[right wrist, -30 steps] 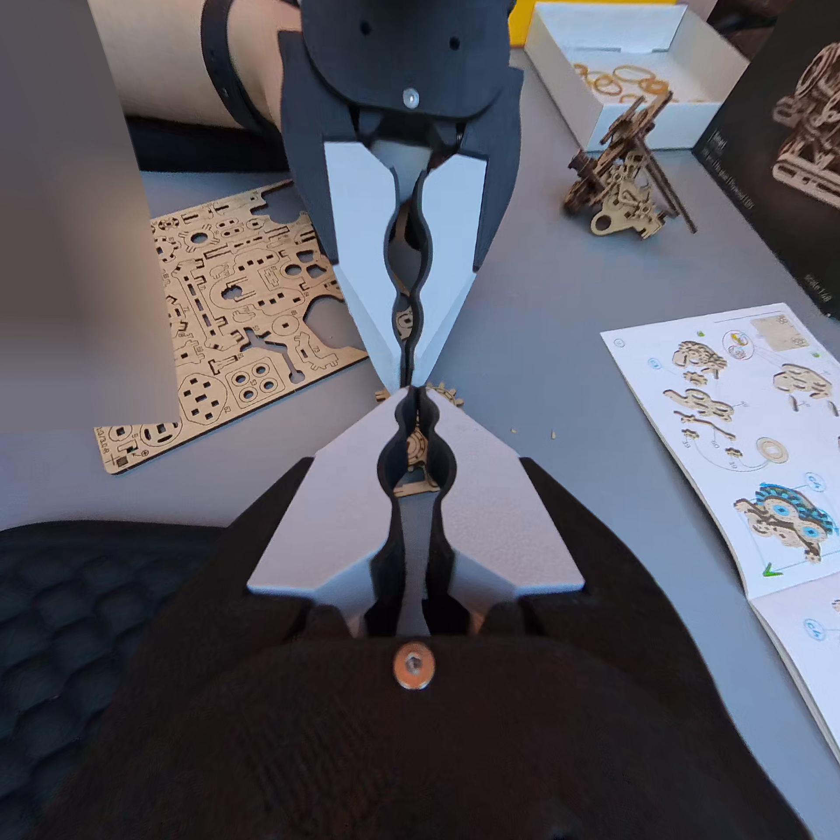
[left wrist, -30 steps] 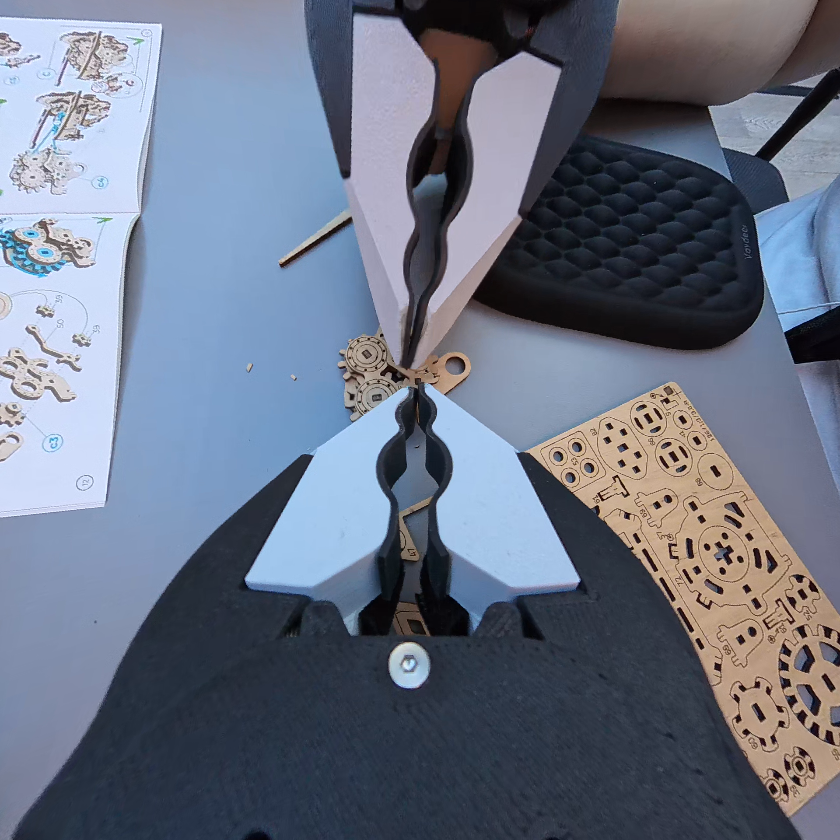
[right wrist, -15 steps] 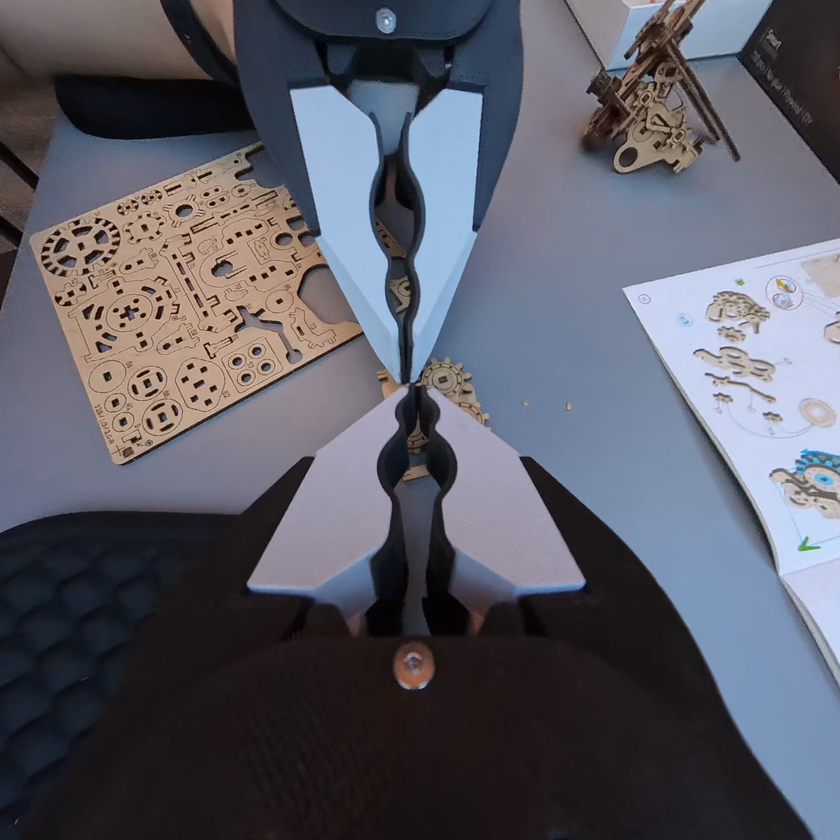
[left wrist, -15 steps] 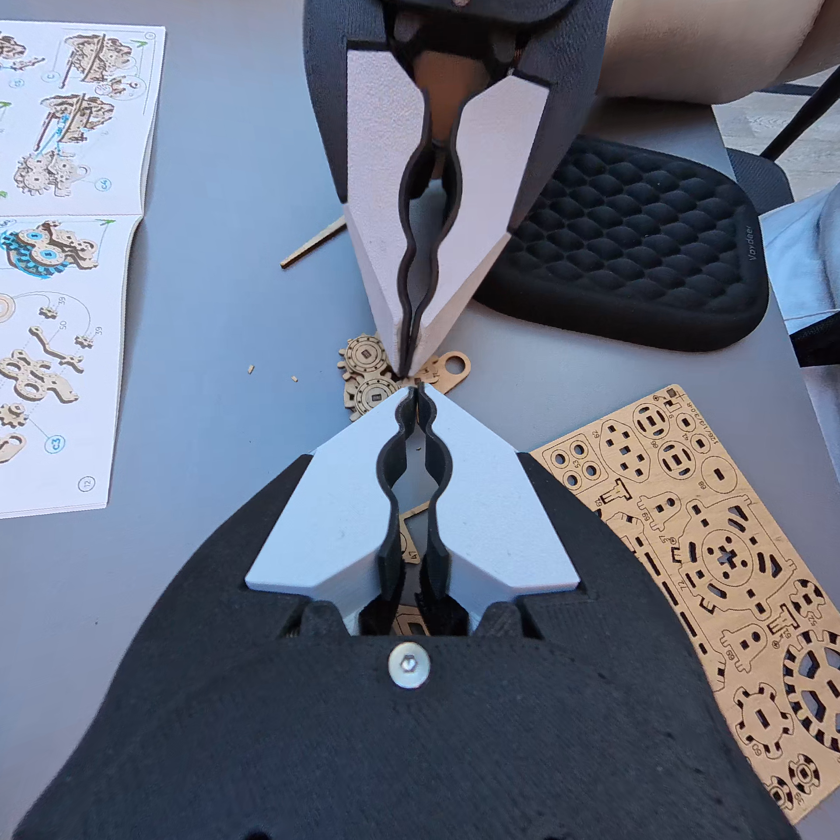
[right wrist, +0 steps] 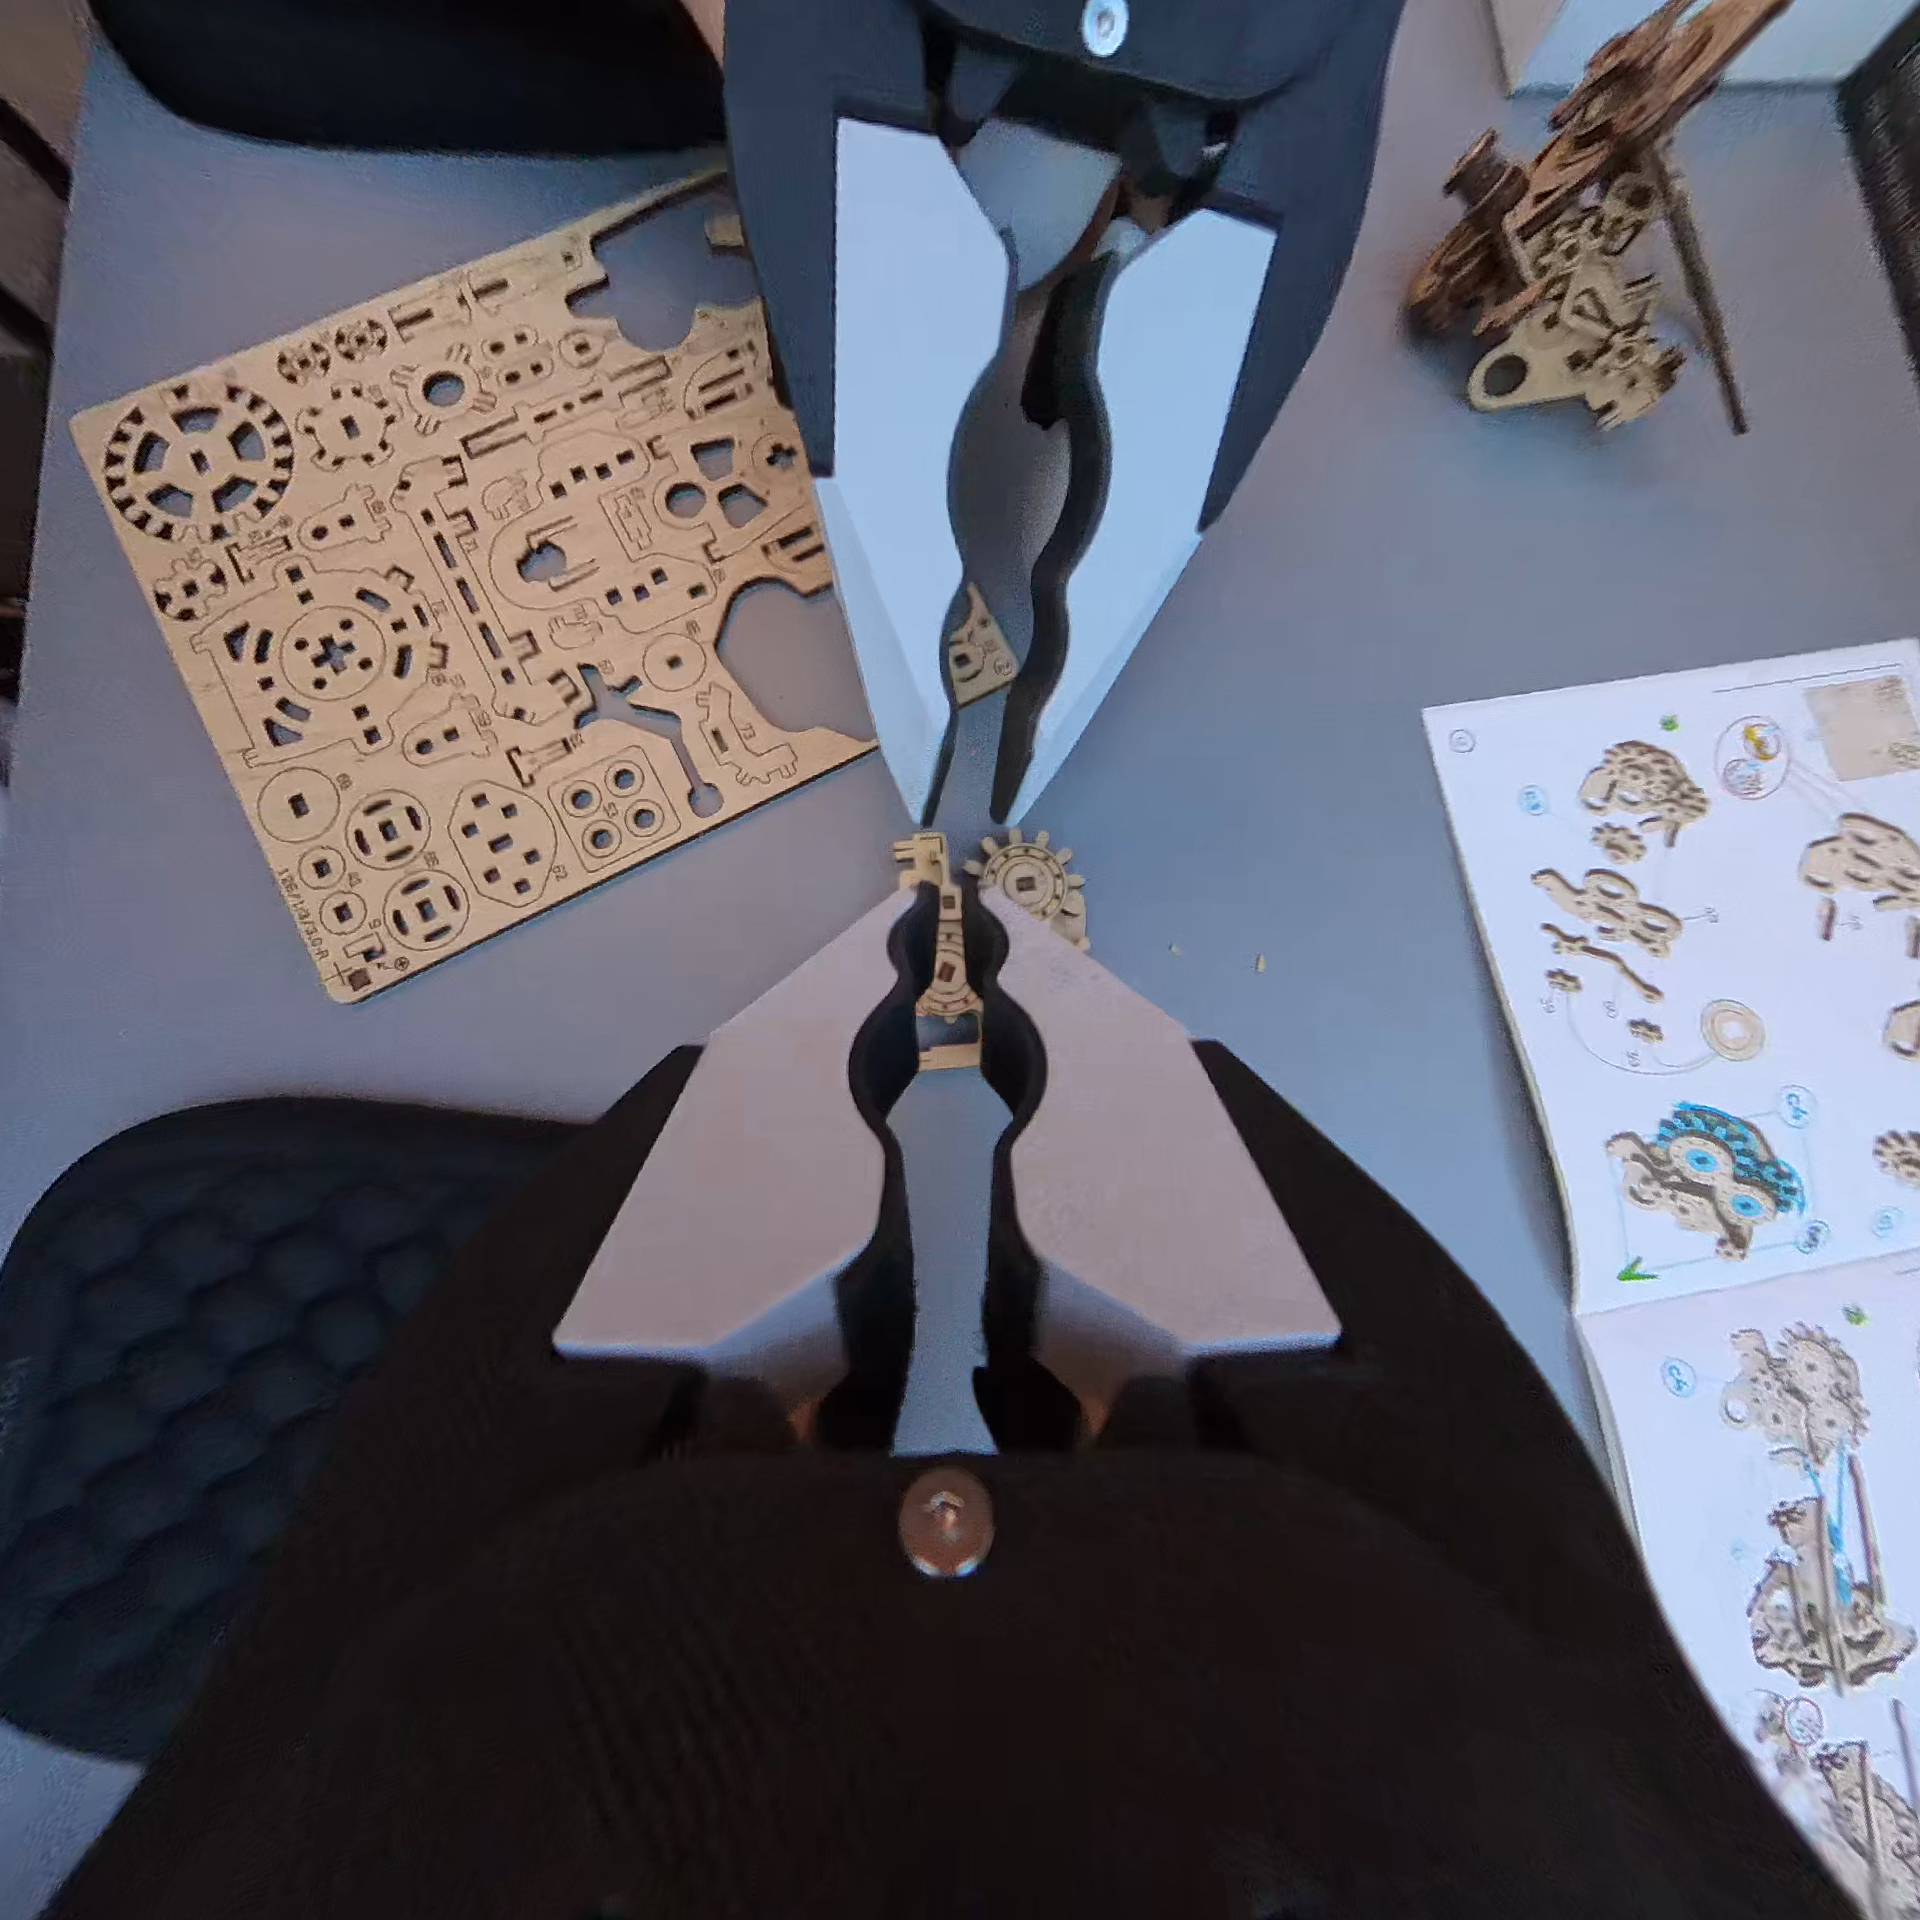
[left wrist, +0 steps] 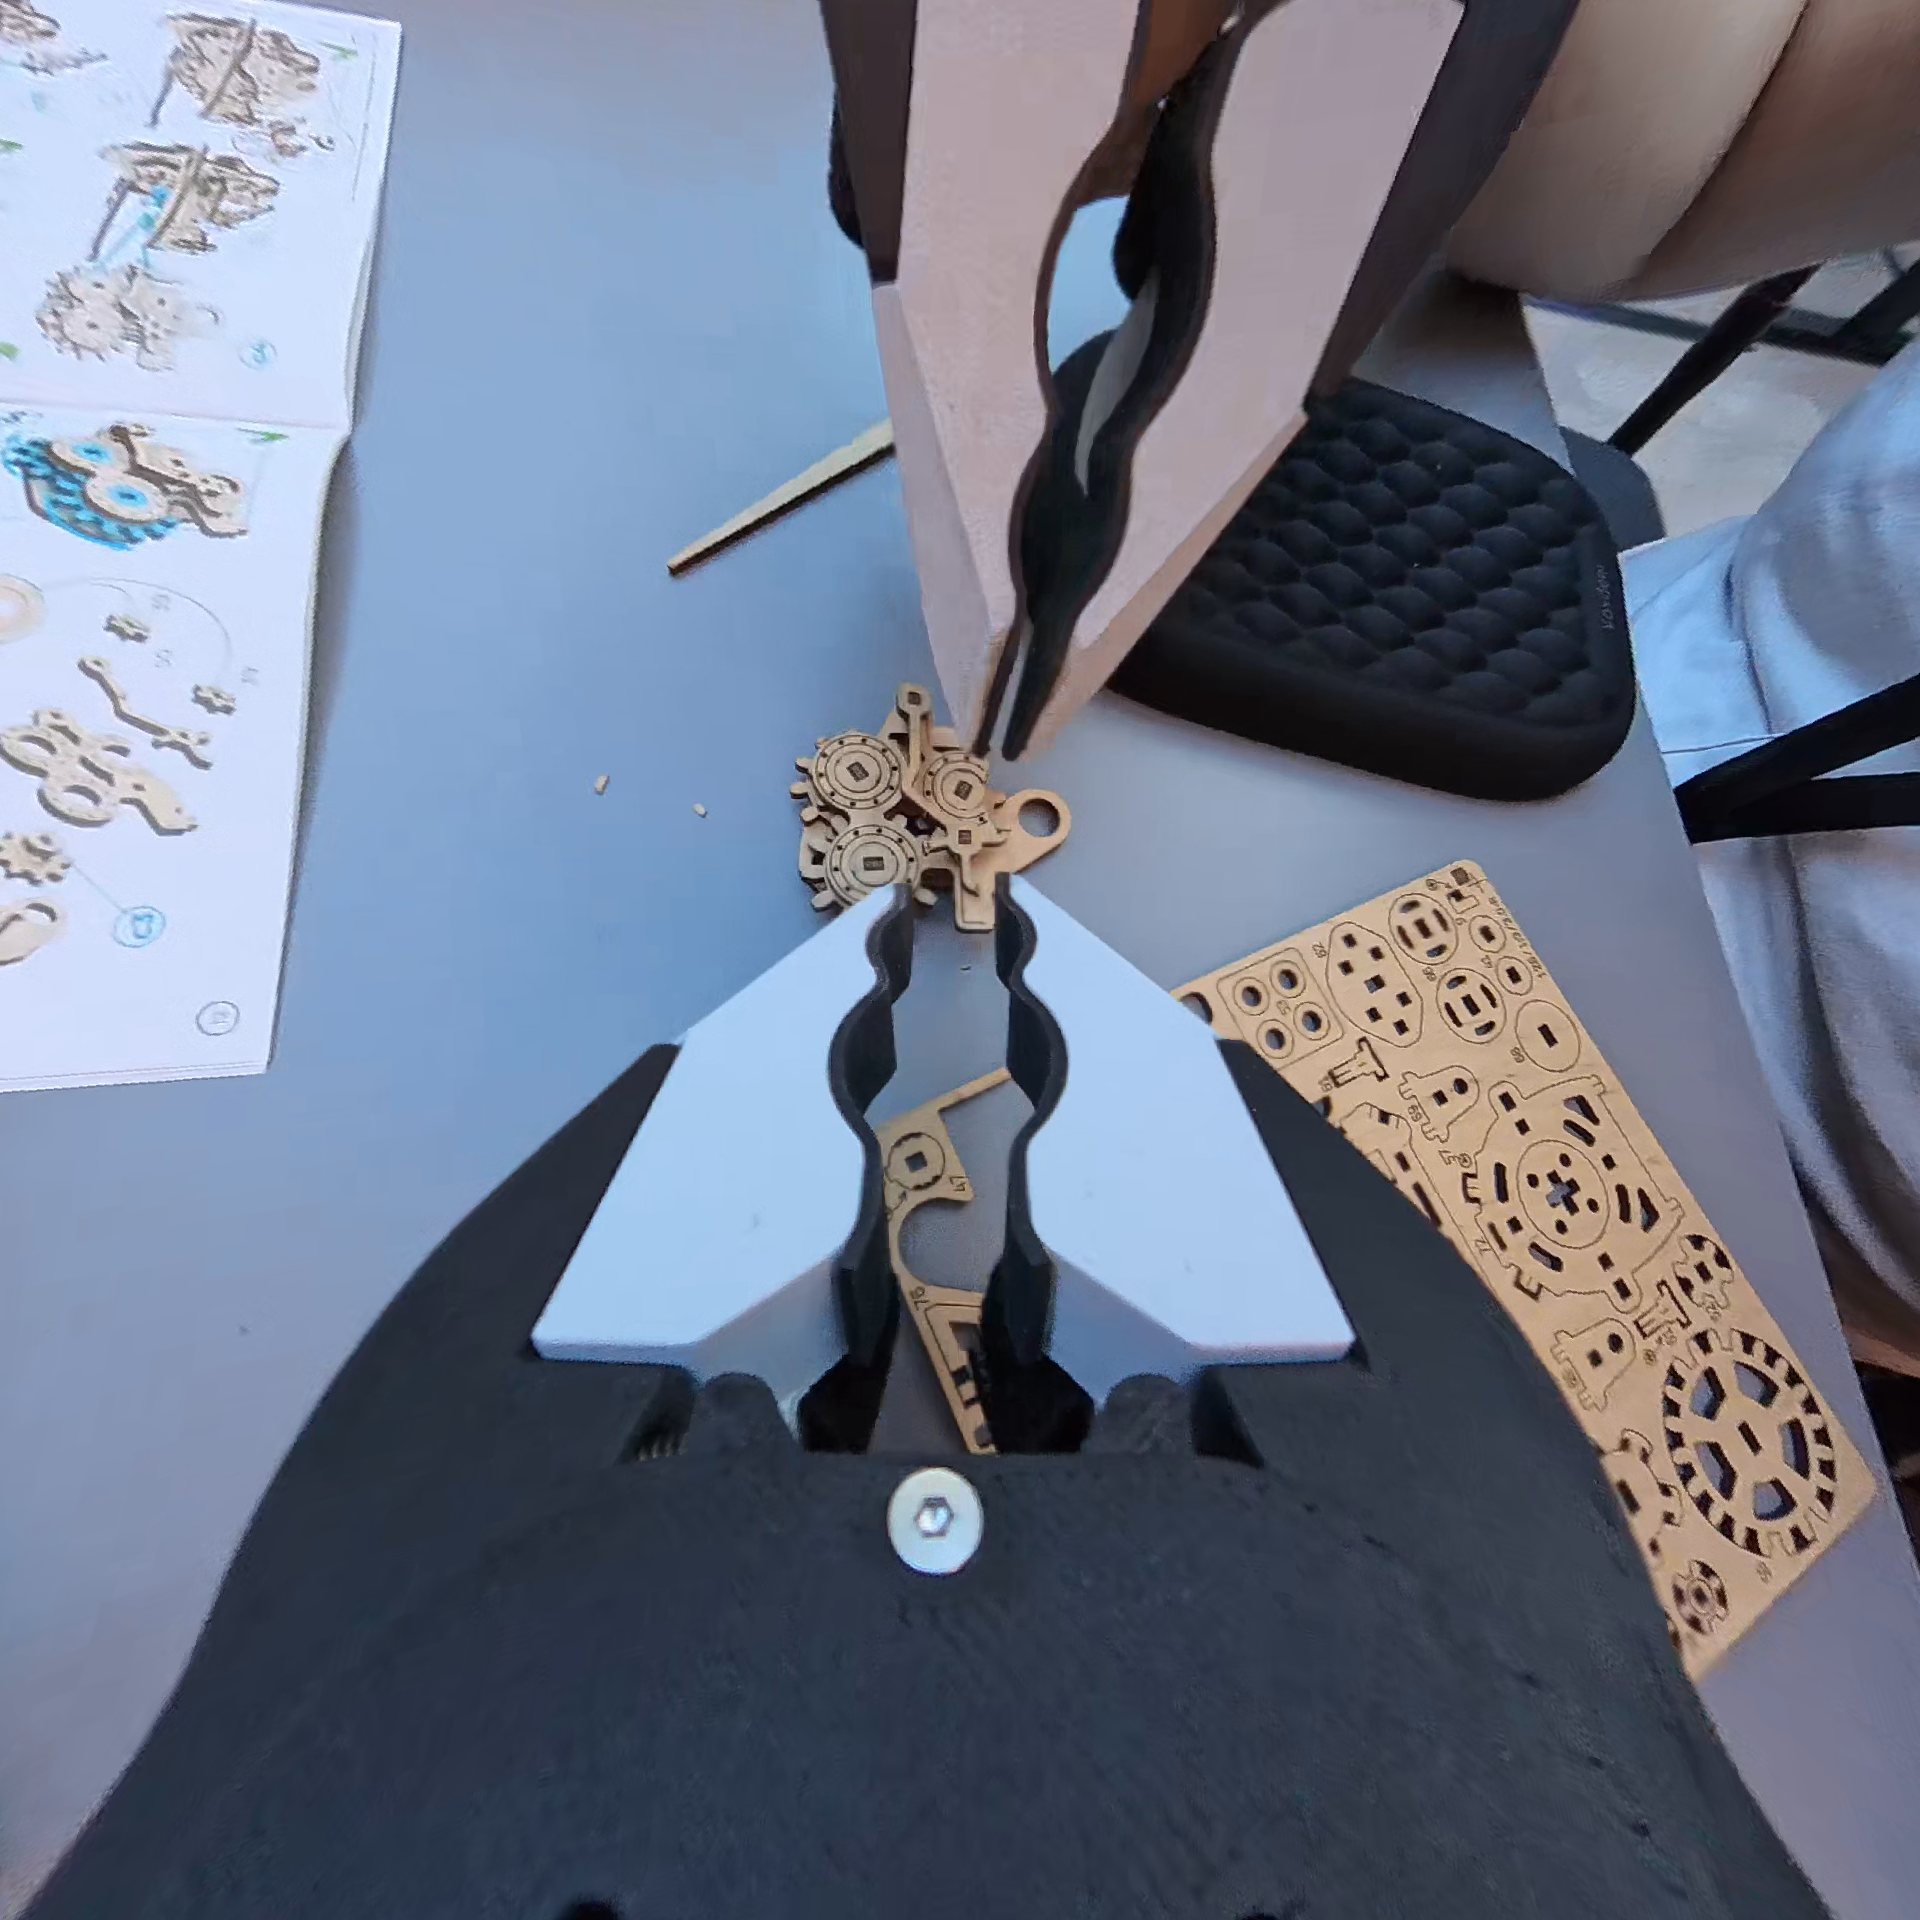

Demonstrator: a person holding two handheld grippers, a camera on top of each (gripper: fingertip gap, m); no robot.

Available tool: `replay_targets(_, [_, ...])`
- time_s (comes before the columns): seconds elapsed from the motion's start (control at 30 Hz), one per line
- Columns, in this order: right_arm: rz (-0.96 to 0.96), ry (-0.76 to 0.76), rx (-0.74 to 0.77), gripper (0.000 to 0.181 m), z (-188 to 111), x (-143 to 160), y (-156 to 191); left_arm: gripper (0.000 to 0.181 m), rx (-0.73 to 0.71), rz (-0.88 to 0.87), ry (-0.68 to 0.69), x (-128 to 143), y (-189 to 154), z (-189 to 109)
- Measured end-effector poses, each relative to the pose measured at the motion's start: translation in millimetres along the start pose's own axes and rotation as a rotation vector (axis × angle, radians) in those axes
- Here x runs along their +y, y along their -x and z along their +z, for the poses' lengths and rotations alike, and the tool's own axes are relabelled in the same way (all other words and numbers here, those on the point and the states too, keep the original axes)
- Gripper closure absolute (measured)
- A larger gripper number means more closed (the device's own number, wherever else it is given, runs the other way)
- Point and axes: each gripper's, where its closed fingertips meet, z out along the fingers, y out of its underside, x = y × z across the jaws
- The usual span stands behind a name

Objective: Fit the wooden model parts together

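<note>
A small wooden gear assembly lies on the grey table between the two grippers, which face each other. My left gripper is open, its tips on either side of the assembly's near tab. My right gripper comes in from the far side, its tips slightly parted just above the assembly's far edge. In the right wrist view, my right gripper is open over the assembly, with the left gripper open opposite. Neither gripper holds anything.
A laser-cut wooden parts sheet lies right of the left gripper, with a loose cut part under its fingers. An instruction booklet, a thin wooden stick, a black padded mat and a built wooden model are also on the table. Only a small space, under 4 cm, lies between the two pairs of fingers.
Both grippers were shut tip to tip on the assembly. Both have now opened and the right gripper has lifted back slightly, leaving the assembly on the table.
</note>
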Motion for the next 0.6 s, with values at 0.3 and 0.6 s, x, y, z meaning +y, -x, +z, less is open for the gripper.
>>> replay_targets(0.3, [-0.124, 0.327, -0.023, 0.178, 18, 17, 1, 0.18, 0.004, 0.03, 0.022, 5, -3, 5])
replay_targets(0.6, [-0.116, 0.39, -0.058, 0.178, 21, 15, 0, 0.18, 0.053, -0.019, 0.052, 15, -4, 12])
